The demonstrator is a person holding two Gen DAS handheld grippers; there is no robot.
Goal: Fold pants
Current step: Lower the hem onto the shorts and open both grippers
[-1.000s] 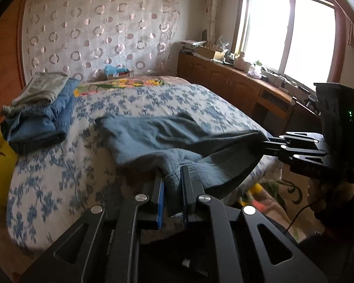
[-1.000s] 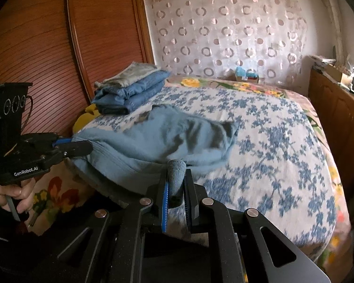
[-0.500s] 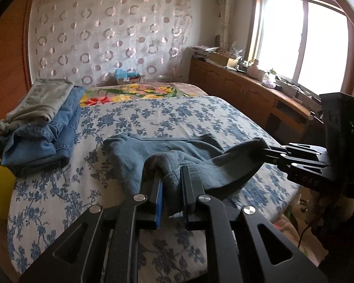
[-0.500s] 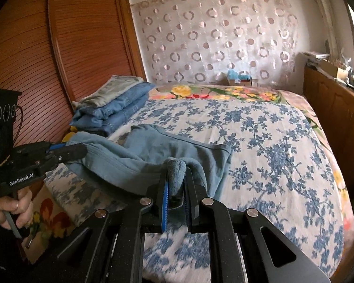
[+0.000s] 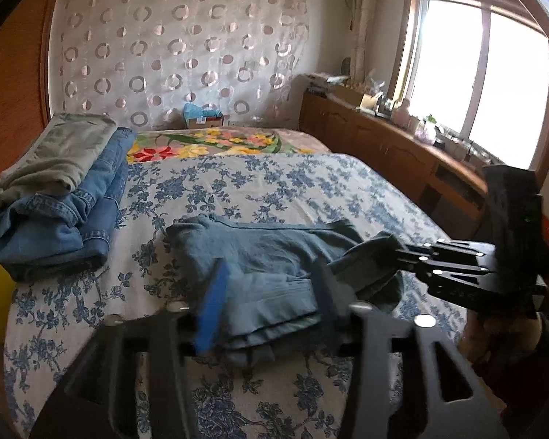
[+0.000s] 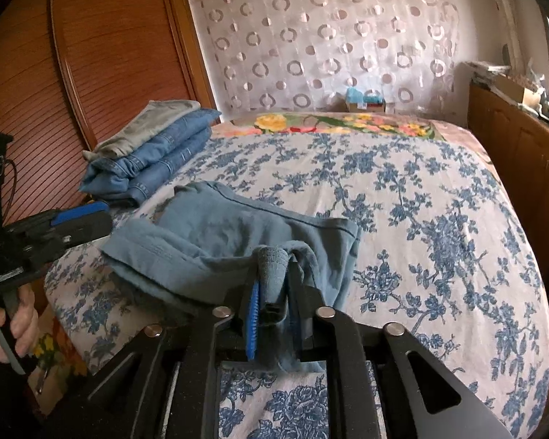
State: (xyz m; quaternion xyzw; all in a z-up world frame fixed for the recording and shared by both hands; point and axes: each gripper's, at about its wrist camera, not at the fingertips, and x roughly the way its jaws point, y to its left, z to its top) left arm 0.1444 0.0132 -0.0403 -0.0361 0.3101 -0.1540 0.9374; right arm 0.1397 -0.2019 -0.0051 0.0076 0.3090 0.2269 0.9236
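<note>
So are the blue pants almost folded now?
Nearly. The blue-grey pants lie doubled over on the bed. The left gripper is open, with cloth lying between its fingers; the right gripper is shut on a bunched corner. Left: letting go, tidying, maybe joining the folded pile.

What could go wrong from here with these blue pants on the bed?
1. The left tongs are open while the right tongs are clamped on a bunched corner, so pulling could drag the blue pants askew.
2. The pants lie near the edge of the bed, so the near layers could slide off.
3. The top layer looks rumpled; creases may get folded in.
</note>
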